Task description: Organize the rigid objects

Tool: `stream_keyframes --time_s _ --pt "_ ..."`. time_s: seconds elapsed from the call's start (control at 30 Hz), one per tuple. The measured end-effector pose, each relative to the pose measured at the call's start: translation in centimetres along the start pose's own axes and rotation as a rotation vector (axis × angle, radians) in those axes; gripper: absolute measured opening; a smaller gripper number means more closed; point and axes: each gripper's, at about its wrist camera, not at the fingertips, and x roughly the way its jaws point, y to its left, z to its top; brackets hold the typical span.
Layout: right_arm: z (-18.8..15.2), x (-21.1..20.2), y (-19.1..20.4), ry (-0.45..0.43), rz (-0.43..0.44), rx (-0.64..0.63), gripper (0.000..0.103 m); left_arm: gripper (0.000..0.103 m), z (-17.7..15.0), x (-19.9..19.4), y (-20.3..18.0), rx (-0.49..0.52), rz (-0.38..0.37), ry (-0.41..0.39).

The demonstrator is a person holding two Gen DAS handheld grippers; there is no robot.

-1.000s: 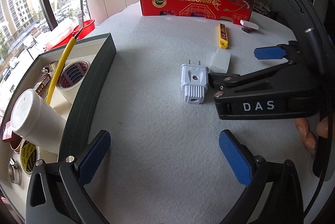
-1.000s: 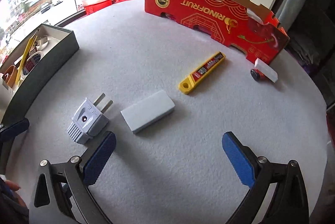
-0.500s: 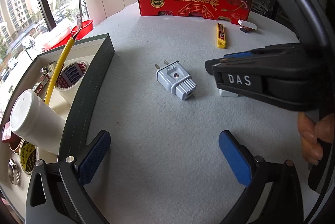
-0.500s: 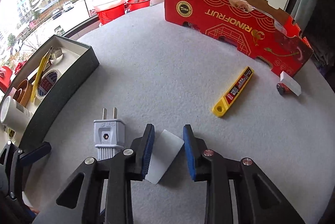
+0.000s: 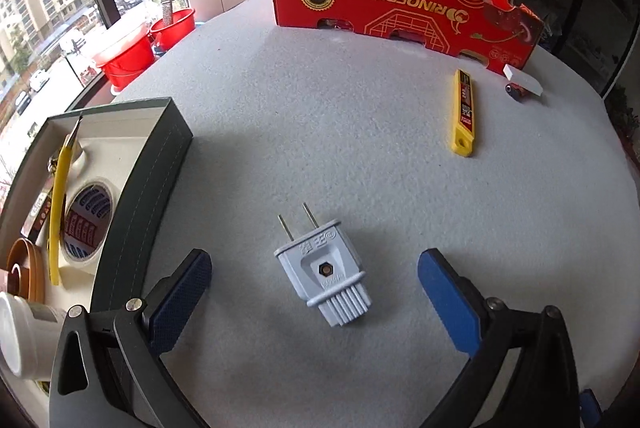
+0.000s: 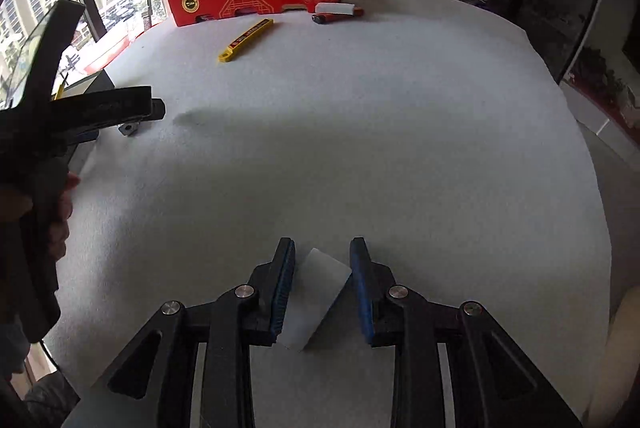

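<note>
A white two-pin plug (image 5: 322, 268) lies on the grey felt table, pins pointing away. My left gripper (image 5: 314, 262) hangs open over it, a blue pad on each side and neither touching it. In the right wrist view my right gripper (image 6: 323, 256) is shut on a white rectangular block (image 6: 316, 292), held tilted between the blue pads just above the table. Farther back lie a yellow utility knife (image 5: 464, 112) and a small white block on a red cylinder (image 5: 524, 80). The left gripper (image 6: 132, 112) shows at the far left of the right wrist view, held by a hand.
A dark green open box (image 5: 148, 196) stands at the left, holding a tape roll (image 5: 86, 224), a yellow knife, a white cup and other items. A red cardboard fruit box (image 5: 400, 12) stands at the table's back edge. Red buckets (image 5: 128, 60) sit beyond the table by the window.
The right gripper shut on the white block and carried it off to the right, out of the left wrist view. The plug got turned. The left gripper moved over the plug.
</note>
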Motion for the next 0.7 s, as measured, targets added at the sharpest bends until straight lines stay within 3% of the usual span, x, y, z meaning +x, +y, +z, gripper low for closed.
stream_keyframes --time_s 0.1,0.17,0.2,0.23,0.27,0.33,0.37,0.5,0.7 --pt "-1.7 -1.5 -1.1 -0.046 0.002 0.071 0.033 0.103 0.7 0.5 -0.8 0.022 -0.014 -0.013" --pt "-2.7 -2.3 -1.8 -0.068 -0.005 0.107 0.075 0.101 0.4 0.4 -1.7 0.081 -0.052 -0.032" --pt "-3.1 -2.7 -2.0 -0.086 -0.008 0.116 0.078 0.092 0.1 0.0 -2.2 0.120 -0.073 -0.050" --pt "-3.4 -3.0 -2.1 -0.093 -0.019 0.117 0.078 0.080 -0.2 -0.5 -2.5 0.152 -0.096 -0.067" --pt "-3.8 -3.2 -2.2 -0.097 -0.031 0.115 0.078 0.076 -0.6 -0.9 -2.9 0.186 -0.116 -0.073" --pt "-4.3 -3.4 -2.4 -0.092 -0.045 0.134 0.078 0.039 -1.5 -1.8 -3.8 0.259 -0.168 -0.085" --pt "-4.6 -3.4 -2.6 -0.089 -0.035 0.150 0.078 0.035 -2.0 -2.2 -4.1 0.296 -0.194 -0.085" --pt "-4.8 -3.4 -2.4 -0.107 0.024 0.102 0.078 0.035 -4.4 -3.7 -4.0 0.348 -0.277 -0.090" --pt "-3.9 -2.4 0.3 -0.109 0.036 -0.279 0.078 0.035 -5.2 -4.2 -3.6 0.360 -0.302 -0.099"
